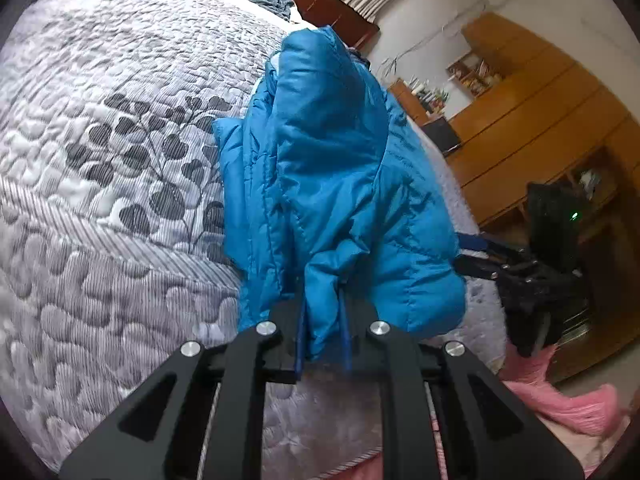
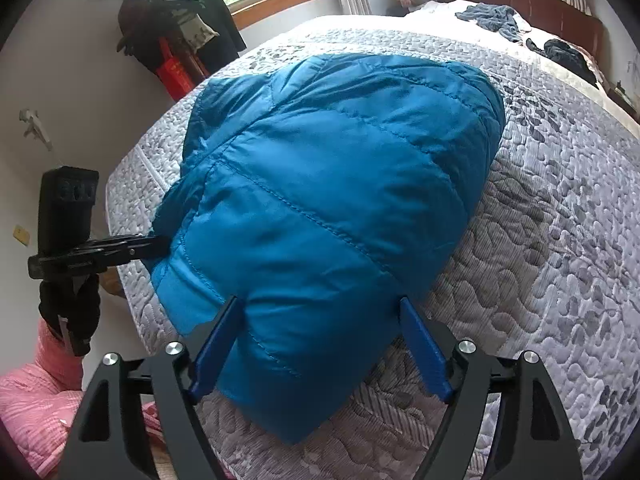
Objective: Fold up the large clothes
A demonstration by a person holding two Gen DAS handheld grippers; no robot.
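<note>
Seemingly well along, the blue puffer jacket (image 2: 332,184) lies bundled on the bed (image 2: 540,240), one edge pinched in the left gripper (image 1: 324,336), its lower hem between the wide-open right gripper (image 2: 320,344), final tidying left.

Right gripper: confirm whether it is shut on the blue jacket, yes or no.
No: the right gripper is open, its blue fingers spread either side of the blue jacket.
</note>
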